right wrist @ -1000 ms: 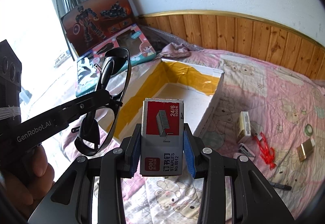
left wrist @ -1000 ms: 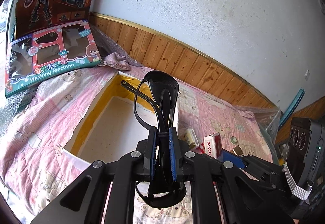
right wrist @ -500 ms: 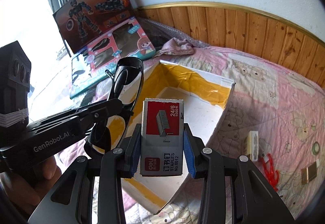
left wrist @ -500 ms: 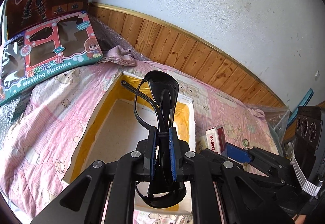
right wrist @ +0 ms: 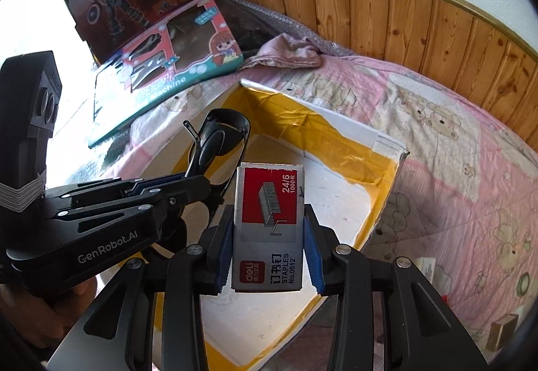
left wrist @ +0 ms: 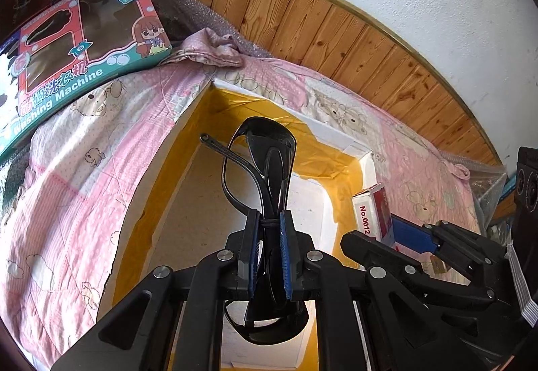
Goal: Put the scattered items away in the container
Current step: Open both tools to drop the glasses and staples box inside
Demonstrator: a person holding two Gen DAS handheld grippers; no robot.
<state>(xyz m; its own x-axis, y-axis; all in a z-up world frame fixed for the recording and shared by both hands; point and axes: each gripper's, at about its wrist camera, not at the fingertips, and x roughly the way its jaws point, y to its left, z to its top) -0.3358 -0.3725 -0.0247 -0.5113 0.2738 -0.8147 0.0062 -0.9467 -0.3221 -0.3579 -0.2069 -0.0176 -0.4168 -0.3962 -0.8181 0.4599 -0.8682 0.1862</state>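
Black sunglasses [left wrist: 269, 165] stand folded between the blue pads of my left gripper [left wrist: 269, 236], which is shut on them above the open white box [left wrist: 336, 135] with yellow tape on its walls. In the right wrist view my right gripper [right wrist: 269, 256] is shut on a red and grey staples box [right wrist: 269, 223], held over the same box [right wrist: 390, 145]. The left gripper [right wrist: 161, 186] with the sunglasses [right wrist: 222, 132] shows at the left there. The staples box [left wrist: 373, 213] and right gripper [left wrist: 413, 236] appear at the right in the left wrist view.
A pink quilt [right wrist: 454, 169] covers the bed. Toy boxes [right wrist: 175, 58] lean at the far left by a wood-panelled wall [right wrist: 420, 17]. Small items lie on the quilt at lower right: a white pack [right wrist: 425, 266], a small brown box [right wrist: 504, 330]. A hand [right wrist: 50, 313] holds the left gripper.
Both grippers have moved forward and down over the open box, each still holding its item. The box now fills more of both views.
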